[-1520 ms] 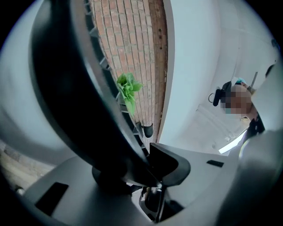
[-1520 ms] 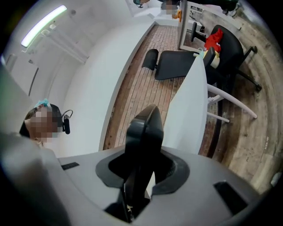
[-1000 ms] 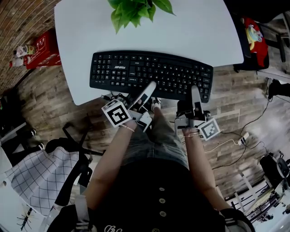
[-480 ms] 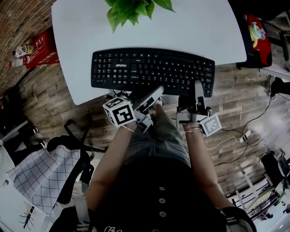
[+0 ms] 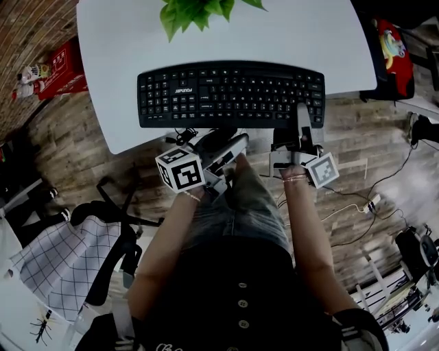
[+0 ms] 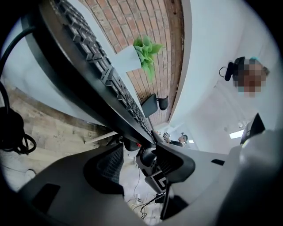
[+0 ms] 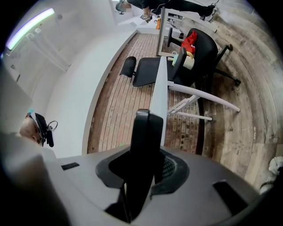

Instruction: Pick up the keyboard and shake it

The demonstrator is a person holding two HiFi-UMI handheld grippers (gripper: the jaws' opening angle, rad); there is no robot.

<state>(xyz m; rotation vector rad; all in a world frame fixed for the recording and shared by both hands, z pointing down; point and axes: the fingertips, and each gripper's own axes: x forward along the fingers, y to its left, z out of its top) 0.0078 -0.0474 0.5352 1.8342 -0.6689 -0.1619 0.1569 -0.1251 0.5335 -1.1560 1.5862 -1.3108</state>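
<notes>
Red box (image 5: pixel 65 68) stands on the wooden floor (image 5: pixel 103 137) at the far left, and nearer on that side is a chair with a checked cushion (image 5: pixel 58 267). To the right of them is the white table (image 5: pixel 288 34). The black keyboard (image 5: pixel 230 92) lies flat along its near edge, keys up, and a green plant (image 5: pixel 199 10) stands at the far edge behind it. A black cable (image 5: pixel 180 135) hangs in a small loop below the table edge, under the left half of the keyboard.

The left gripper (image 5: pixel 236 140) is just near of the keyboard's near edge, a little left of its middle, and it is tilted, with its marker cube (image 5: pixel 180 169) toward the person. Its jaws have just been opening and now stand wide apart. In the left gripper view only floor and wires show in the gap, and the keyboard passes just beyond the tips, so the pads do not press on it.

The right gripper (image 5: pixel 302 113) reaches over the near right corner of the keyboard. In the right gripper view its jaws are closed on the thin black edge of the keyboard, one pad on each face. Its cube (image 5: pixel 322 169) points toward the person.

At the far right a red bag (image 5: pixel 387 48) sits on a black chair
</notes>
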